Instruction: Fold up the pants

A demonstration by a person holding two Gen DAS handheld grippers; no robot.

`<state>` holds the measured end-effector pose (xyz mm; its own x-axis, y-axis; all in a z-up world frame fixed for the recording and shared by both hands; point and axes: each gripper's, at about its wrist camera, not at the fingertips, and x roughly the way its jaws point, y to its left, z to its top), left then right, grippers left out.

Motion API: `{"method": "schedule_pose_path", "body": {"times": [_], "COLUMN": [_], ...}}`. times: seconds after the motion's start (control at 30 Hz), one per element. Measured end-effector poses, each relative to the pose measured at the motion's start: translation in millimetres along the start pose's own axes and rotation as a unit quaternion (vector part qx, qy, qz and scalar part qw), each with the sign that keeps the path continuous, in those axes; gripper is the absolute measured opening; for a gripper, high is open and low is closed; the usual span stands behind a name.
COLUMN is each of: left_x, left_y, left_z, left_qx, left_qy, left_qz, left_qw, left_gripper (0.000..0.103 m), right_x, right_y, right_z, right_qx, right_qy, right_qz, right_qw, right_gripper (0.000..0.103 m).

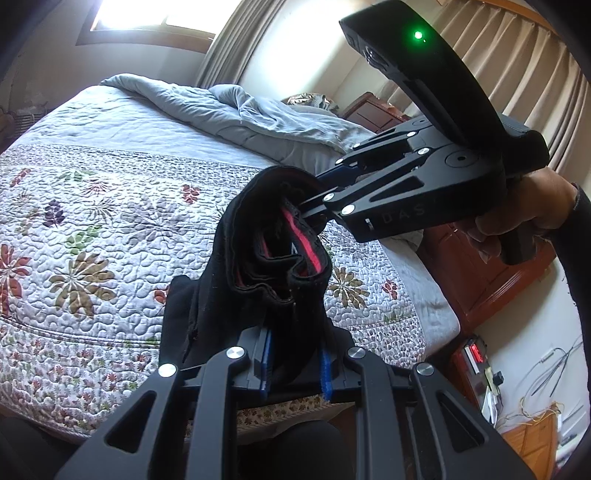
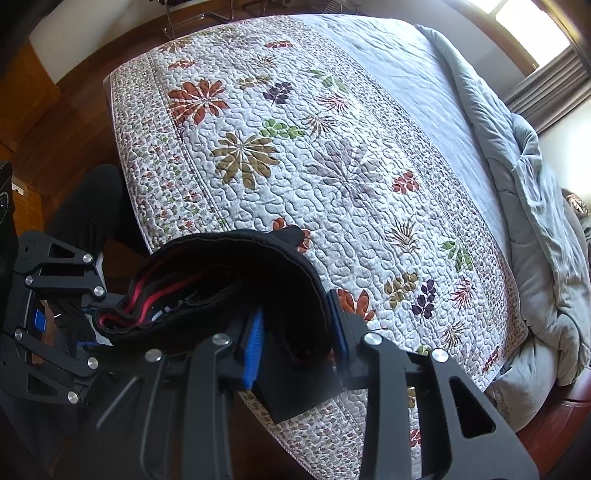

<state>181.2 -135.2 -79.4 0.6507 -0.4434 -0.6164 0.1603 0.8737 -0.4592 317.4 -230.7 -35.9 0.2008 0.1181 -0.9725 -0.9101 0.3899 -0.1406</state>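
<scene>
Black knit pants (image 1: pixel 266 236), soft and limp, hang above the quilt (image 1: pixel 92 221). Left gripper (image 1: pixel 295 373) and right gripper (image 2: pixel 299 332), at 2 o'clock, both clamp the waistband; best hold.

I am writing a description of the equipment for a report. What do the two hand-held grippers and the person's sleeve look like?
Both grippers are matte black linkage frames with round silver rivets and blue ridged finger pads. The right gripper has a pistol-style handle, faint embossed letters on its side and a curved black mount with a green light. The sleeve is dark.
</scene>
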Motion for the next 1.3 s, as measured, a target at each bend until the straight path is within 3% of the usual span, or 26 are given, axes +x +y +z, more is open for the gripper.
{"method": "schedule_pose_path", "body": {"times": [1.3], "left_x": [113], "left_y": [-42], "left_z": [-14], "left_qx": [0.02], "left_qy": [0.065], "left_qz": [-0.021], "left_qw": [0.9975], "left_gripper": [0.02], "right_x": [73], "right_y": [-61], "right_z": [-85], "right_qx": [0.025], "right_qy": [0.003], "right_qz": [0.006], "right_qw": [1.0], "right_gripper": [0.028]}}
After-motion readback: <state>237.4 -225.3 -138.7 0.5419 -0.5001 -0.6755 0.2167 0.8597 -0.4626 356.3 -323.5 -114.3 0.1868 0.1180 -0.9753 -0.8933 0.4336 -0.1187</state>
